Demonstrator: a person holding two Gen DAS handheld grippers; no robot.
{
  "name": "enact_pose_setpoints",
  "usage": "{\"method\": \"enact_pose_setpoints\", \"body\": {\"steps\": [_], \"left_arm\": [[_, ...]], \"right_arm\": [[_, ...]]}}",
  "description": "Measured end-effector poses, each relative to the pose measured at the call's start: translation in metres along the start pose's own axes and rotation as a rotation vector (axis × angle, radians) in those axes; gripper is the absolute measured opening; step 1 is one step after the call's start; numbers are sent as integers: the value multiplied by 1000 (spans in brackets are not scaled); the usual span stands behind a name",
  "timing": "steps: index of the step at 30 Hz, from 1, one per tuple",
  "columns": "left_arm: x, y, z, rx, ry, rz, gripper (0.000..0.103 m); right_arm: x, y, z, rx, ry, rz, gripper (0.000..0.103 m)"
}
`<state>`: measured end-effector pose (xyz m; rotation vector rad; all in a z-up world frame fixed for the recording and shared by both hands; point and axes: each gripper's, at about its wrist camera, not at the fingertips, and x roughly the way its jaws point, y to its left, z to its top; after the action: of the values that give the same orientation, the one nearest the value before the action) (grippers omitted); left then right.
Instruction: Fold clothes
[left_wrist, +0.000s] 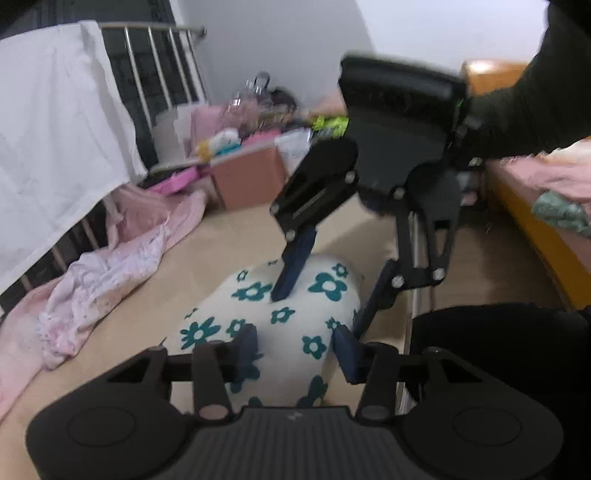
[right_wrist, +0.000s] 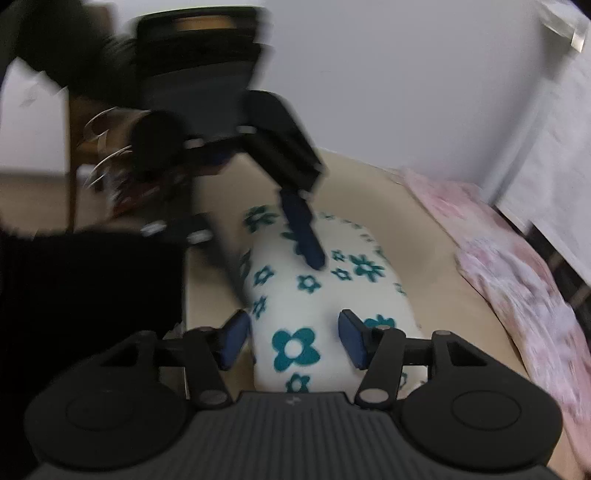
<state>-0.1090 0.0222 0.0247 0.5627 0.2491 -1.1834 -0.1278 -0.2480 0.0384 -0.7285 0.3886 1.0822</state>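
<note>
A white sheet (left_wrist: 55, 122) is draped over a metal railing (left_wrist: 155, 66) at the left of a beige surface (left_wrist: 229, 240). Boxes and bags in pink and other colours (left_wrist: 236, 147) are heaped against the grey wall (left_wrist: 280, 44). An orange wooden bed frame (left_wrist: 539, 236) is seen at the right edge.

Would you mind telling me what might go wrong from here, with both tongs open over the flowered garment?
1. The flowered garment lies bunched in a rounded lump, so either tongs may pinch several layers and fold it crooked.
2. The left tongs and right tongs stand close above the same small bundle, so they could knock together.
3. The garment sits near the bed's edge, so a pull toward the person might drag it off.
</note>
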Motion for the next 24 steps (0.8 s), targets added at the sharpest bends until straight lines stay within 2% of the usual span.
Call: {"method": "enact_pose_setpoints", "body": {"steps": [4, 7, 11, 16, 18, 19, 21, 22, 23, 24], "left_arm": [[1, 13, -13, -102, -8, -30, 42], [-4, 12, -12, -78, -13, -20, 42], [-21, 11, -19, -52, 11, 29, 43], [-26, 16, -22, -124, 25, 72, 42], [-32, 19, -16, -158, 16, 71, 43], [-38, 22, -12, -185, 1, 65, 46], [-51, 33, -6, -271, -47, 89, 57], [-57, 41, -3, -338, -73, 117, 69], [-58, 47, -1, -393, -83, 141, 76], [-50, 51, -1, -429, -65, 157, 78]], "right_arm": [[4, -7, -16, 74, -59, 22, 46], [-1, -8, -23, 98, -80, 26, 43], [-8, -12, -27, 104, -86, 1, 47], [-22, -10, -36, 143, -109, -64, 53], [-28, -8, -37, 164, -108, -95, 51], [-31, -7, -37, 172, -93, -106, 45], [-39, -6, -37, 202, -82, -123, 43], [-45, -9, -37, 239, -88, -129, 47], [-52, -14, -36, 300, -103, -133, 57], [-59, -21, -36, 372, -131, -135, 63]]}}
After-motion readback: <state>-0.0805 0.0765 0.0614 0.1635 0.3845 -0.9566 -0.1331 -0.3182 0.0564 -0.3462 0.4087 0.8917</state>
